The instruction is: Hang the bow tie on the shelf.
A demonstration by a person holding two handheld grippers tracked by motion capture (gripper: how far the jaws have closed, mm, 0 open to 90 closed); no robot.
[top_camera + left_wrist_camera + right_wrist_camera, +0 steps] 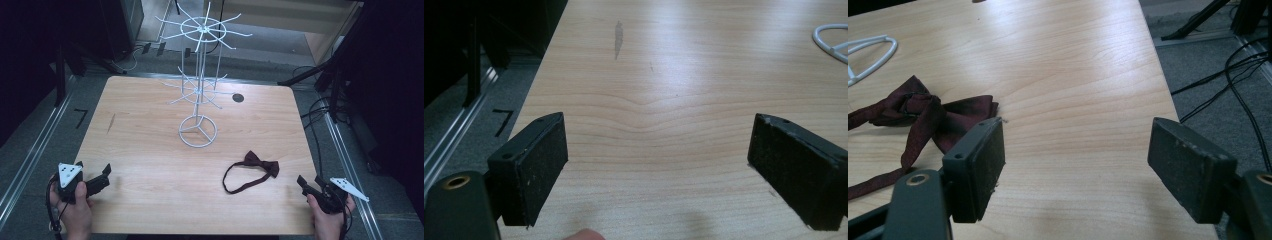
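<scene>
- the dark red bow tie (255, 169) lies flat on the wooden table (150, 190), right of the middle and toward the near edge, with its strap making a loop on the left of the knot.
- the right gripper (306, 186) rests near the table's right near corner, close to the bow but apart from it; its jaws are wide and hold nothing. in the right gripper view the bow (923, 112) is just beyond the left jaw, so i judge the hand waits here for a short reach.
- the left gripper (102, 178) is at the left near corner, jaws wide also and empty, well apart from the bow.
- the white wire rack (198, 131) stands behind the bow, its hooks free, probably where the tie should hang.
- between bow and rack base the wood is bare, good room for lifting; the right edge is near.
</scene>
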